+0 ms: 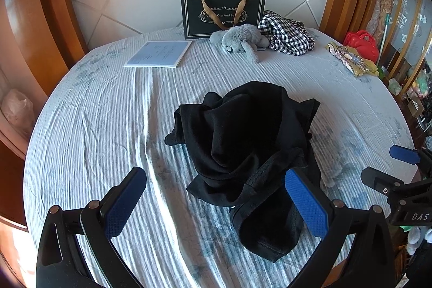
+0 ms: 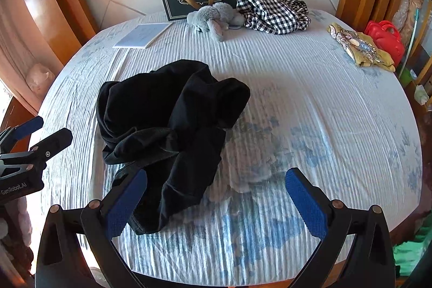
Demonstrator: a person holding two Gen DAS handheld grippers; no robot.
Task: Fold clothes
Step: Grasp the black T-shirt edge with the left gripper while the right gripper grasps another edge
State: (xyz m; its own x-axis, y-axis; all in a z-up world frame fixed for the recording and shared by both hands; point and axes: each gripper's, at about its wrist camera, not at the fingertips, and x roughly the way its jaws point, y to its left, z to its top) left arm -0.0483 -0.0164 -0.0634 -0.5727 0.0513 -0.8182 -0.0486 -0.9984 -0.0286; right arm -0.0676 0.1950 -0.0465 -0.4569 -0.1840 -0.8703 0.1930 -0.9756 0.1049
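A crumpled black garment [image 1: 243,142] lies in a heap on the pale striped bed [image 1: 94,126]. My left gripper [image 1: 216,201] hovers open just before its near end, the blue pads wide apart, the right pad close by the cloth. In the right wrist view the same black garment [image 2: 167,120] sits left of centre, and my right gripper [image 2: 216,201] is open above the sheet [image 2: 310,112], its left pad near the garment's lower edge. Each gripper shows at the edge of the other's view: the right gripper [image 1: 388,166] and the left gripper [image 2: 40,131], both open.
At the headboard stand a black gift bag [image 1: 222,12], a grey plush toy [image 1: 237,41] and a checked cloth [image 1: 286,35]. A paper booklet [image 1: 159,53] lies at the back left. A gold patterned item [image 1: 352,60] and red bag [image 1: 361,43] sit at the right edge.
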